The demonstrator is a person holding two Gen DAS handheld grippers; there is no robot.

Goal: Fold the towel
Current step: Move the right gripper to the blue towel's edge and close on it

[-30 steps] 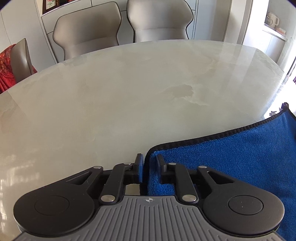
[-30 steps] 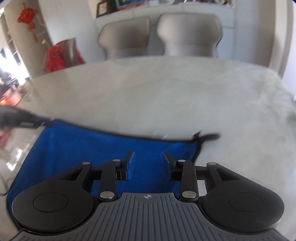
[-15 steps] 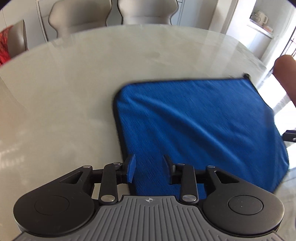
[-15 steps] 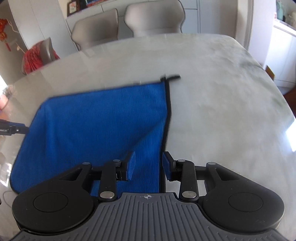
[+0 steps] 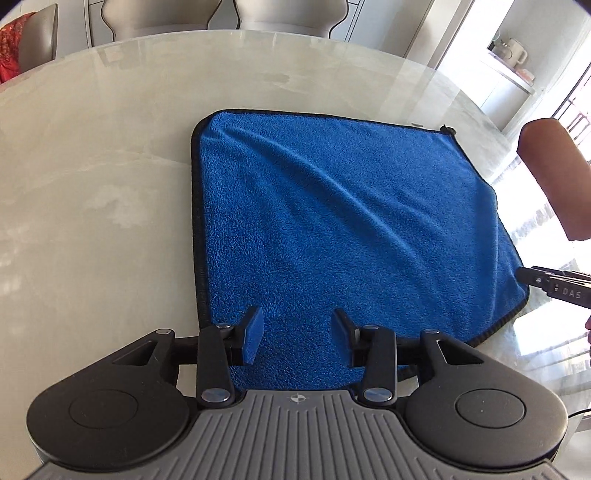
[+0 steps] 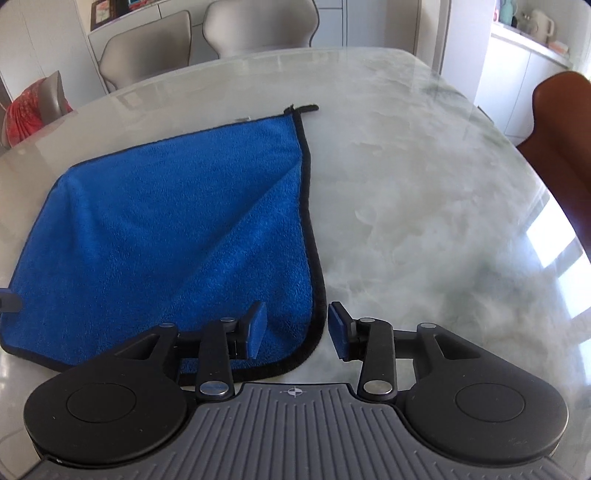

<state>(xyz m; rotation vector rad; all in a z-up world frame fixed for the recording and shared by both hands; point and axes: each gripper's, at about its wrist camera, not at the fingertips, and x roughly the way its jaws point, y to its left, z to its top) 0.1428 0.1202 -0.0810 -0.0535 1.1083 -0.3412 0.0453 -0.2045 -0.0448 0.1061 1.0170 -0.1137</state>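
Two claws above a blue towel on a marble table.

Left claw (image 5: 295,334): jaws parting, nothing pinched; the towel (image 5: 332,229) lies flat beneath and ahead, its near left corner at 7 o'clock of the pads. Right claw (image 6: 295,328): jaws parting and empty, straddling the towel's (image 6: 166,236) black right hem without pressing it; the cloth spreads toward 10 o'clock, a crease running diagonally. Its hanging loop (image 6: 304,108) lies at the far corner, 12 o'clock. The table (image 6: 424,206) is bare to the right. Grey chairs (image 6: 258,26) stand at 12 o'clock beyond the far edge, a brown chair (image 6: 565,118) at 2 o'clock, and a red cushion (image 6: 26,110) at 10 o'clock.
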